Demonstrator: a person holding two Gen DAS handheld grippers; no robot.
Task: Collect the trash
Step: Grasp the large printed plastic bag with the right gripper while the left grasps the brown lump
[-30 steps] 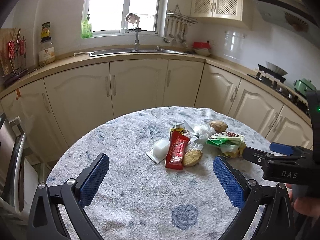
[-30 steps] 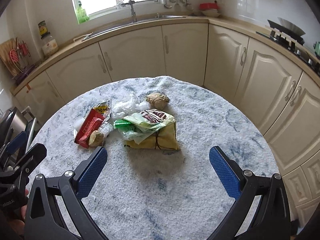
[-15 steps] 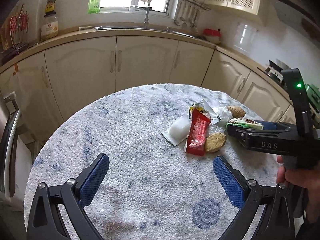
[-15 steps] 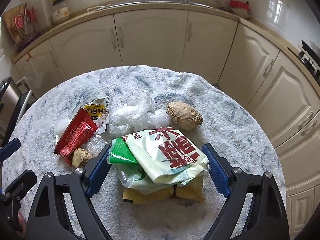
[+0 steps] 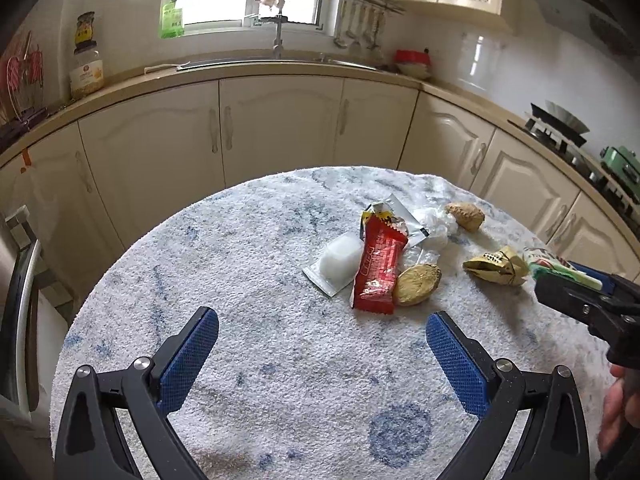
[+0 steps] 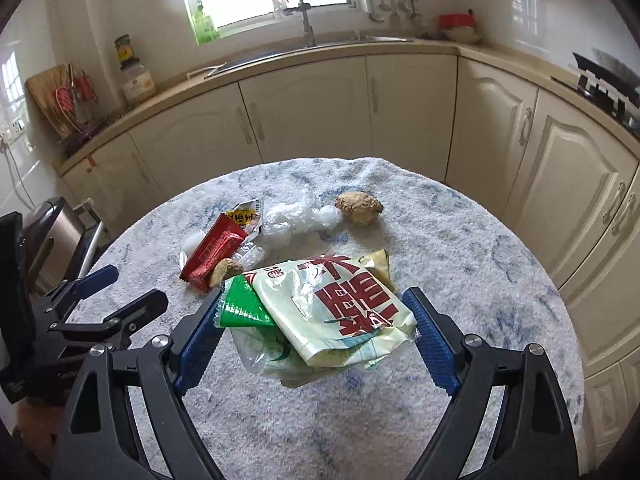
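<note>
My right gripper (image 6: 316, 320) is shut on a green-and-cream plastic bag (image 6: 332, 304) and holds it lifted above the round table (image 6: 460, 264). A yellow wrapper (image 5: 496, 270) lies on the table beneath it. A red snack wrapper (image 5: 378, 268), a white packet (image 5: 340, 260), crumpled clear plastic (image 5: 434, 222) and two brown lumps (image 5: 416, 290) (image 5: 466, 216) lie mid-table. My left gripper (image 5: 322, 354) is open and empty, hovering near the table's front, short of the red wrapper. The right gripper also shows at the right edge of the left wrist view (image 5: 576, 284).
The table has a white-and-blue fuzzy cover. Cream cabinets (image 5: 280, 128) and a counter with a sink (image 5: 276, 62) curve behind it. A stove (image 5: 560, 128) is at right. A steel bin (image 6: 60, 232) stands left of the table.
My right gripper closed on the green-and-cream bag and lifted it off the yellow wrapper. My left gripper stayed open and shifted slightly.
</note>
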